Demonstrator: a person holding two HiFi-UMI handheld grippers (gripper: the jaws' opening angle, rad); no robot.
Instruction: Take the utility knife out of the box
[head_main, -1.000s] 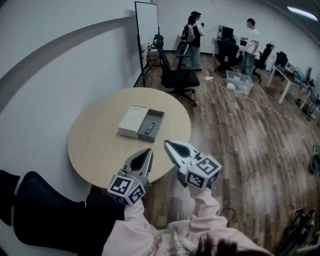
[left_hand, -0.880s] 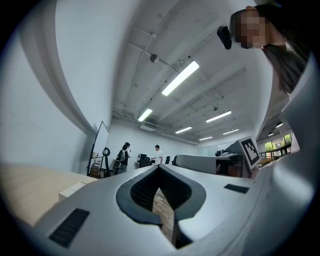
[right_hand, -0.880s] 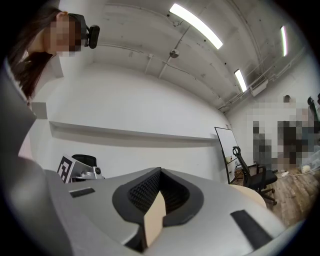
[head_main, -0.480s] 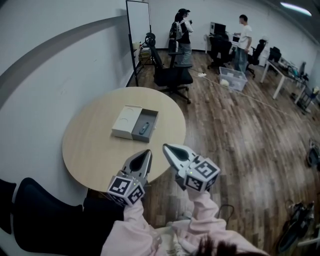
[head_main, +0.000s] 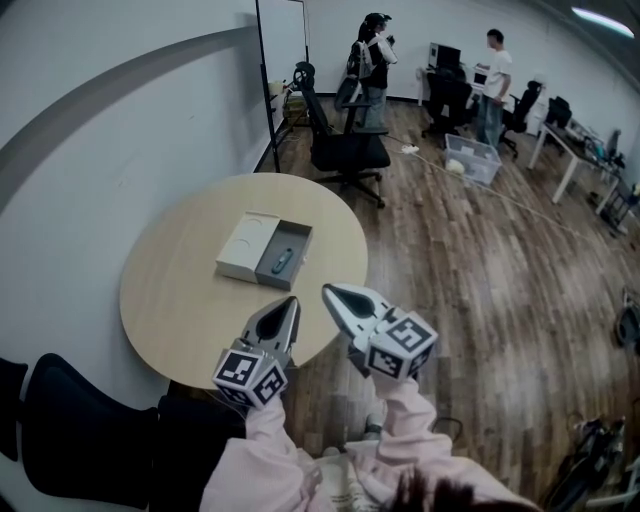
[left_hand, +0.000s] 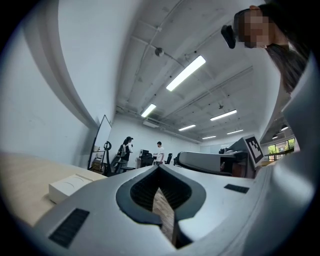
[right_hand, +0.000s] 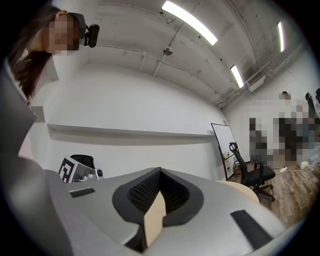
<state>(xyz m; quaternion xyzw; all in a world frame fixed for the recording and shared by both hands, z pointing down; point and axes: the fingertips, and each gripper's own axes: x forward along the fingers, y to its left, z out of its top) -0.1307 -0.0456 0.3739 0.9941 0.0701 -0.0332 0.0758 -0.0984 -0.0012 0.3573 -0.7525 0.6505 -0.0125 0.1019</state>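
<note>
Hovering at the near rim of the round surface (head_main: 165, 300), both tongs are pressed together and hold nothing. The left tongs (head_main: 288, 304) show their tips meeting in their own view, with only floor visible through the hollow behind them. The right tongs (head_main: 332, 292) are closed the same way.

The knife (head_main: 282, 263) lies in the grey tray of the open box (head_main: 296, 238), ahead of the left tongs and ahead-left of the right ones. It is near both but neither touches it. Its long axis runs almost straight away from the left tongs, roughly in line with where they point. The left tongs look the nearer pair and the better lined up; the right tongs sit just off the rim, over the floor.

The lid (head_main: 245, 245) rests against the tray on the side away from the right tongs, so that flank is blocked. The tray walls sit close along both long sides of the knife, so there is likely little room to come in sideways. Reaching down from above, with the tongs spread across the knife's narrow width, seems the freer way. The surface between tongs and box is bare — nothing stands in the way of the reach forward.
</note>
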